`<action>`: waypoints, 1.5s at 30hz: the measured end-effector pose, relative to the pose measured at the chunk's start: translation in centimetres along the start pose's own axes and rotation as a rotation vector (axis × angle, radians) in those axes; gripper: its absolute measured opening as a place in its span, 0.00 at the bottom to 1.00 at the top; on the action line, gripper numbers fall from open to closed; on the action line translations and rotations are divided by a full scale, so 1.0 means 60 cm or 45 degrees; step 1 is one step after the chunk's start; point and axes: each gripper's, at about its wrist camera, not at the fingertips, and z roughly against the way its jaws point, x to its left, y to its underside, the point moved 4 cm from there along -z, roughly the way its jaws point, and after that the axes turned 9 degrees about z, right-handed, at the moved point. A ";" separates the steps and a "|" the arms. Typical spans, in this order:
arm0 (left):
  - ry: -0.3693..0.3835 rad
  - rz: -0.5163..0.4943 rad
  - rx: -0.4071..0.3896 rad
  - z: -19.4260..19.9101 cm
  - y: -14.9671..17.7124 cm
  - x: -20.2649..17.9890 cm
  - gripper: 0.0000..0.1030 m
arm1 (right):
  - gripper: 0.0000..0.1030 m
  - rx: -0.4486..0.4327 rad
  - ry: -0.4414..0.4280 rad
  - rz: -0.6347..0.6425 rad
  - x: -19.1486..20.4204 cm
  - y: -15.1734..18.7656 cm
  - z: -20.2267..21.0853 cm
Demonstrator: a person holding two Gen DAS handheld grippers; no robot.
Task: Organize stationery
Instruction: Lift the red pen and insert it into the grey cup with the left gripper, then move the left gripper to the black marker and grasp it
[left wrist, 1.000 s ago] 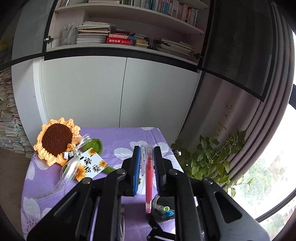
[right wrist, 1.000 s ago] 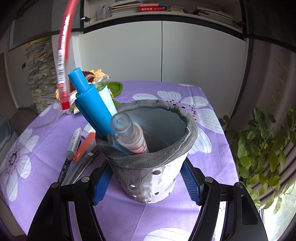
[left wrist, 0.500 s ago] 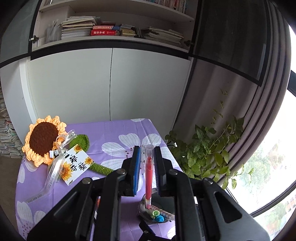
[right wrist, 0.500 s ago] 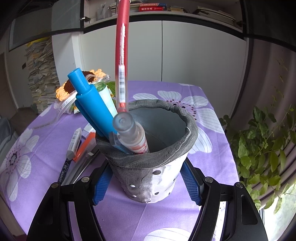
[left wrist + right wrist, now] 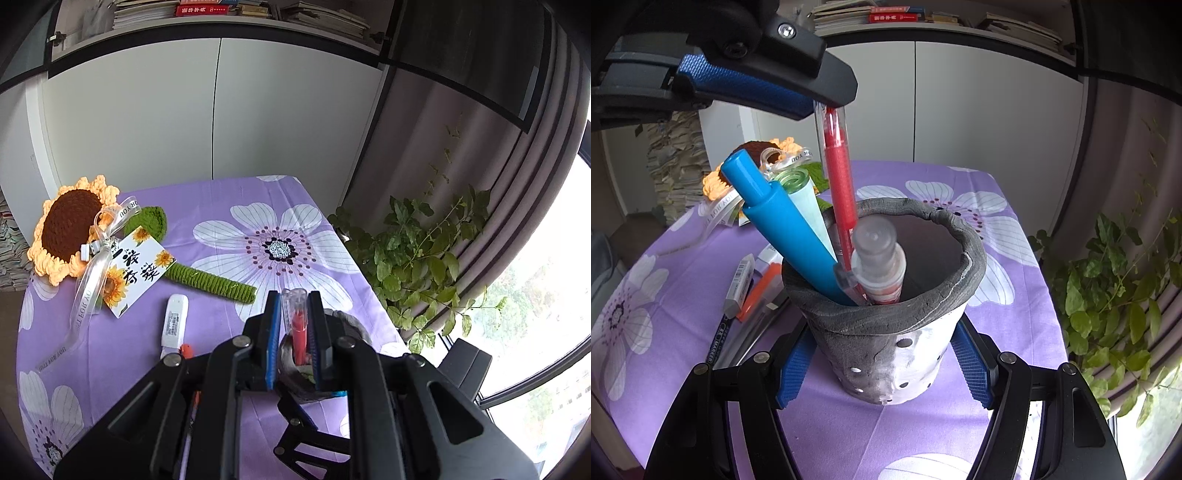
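Note:
My left gripper is shut on a red pen with a clear cap. It holds the pen upright from above. In the right wrist view one of its fingers reaches in from the top left, and the red pen stands with its lower end inside the grey pen holder. My right gripper is shut on that holder's sides. A blue marker, a pale green pen and a clear-capped tube lean in the holder.
A white pen, an orange pen and a black marker lie left of the holder on the purple floral cloth. Further back are a white stick and a crochet sunflower. A leafy plant stands off the right edge.
My left gripper has come down and right over the holder, and the red pen's lower end has gone inside. The right gripper and the holder have stayed still.

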 end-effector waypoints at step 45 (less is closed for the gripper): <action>-0.393 0.285 0.325 -0.089 0.138 0.225 0.41 | 0.70 0.000 0.002 -0.001 0.004 0.000 0.002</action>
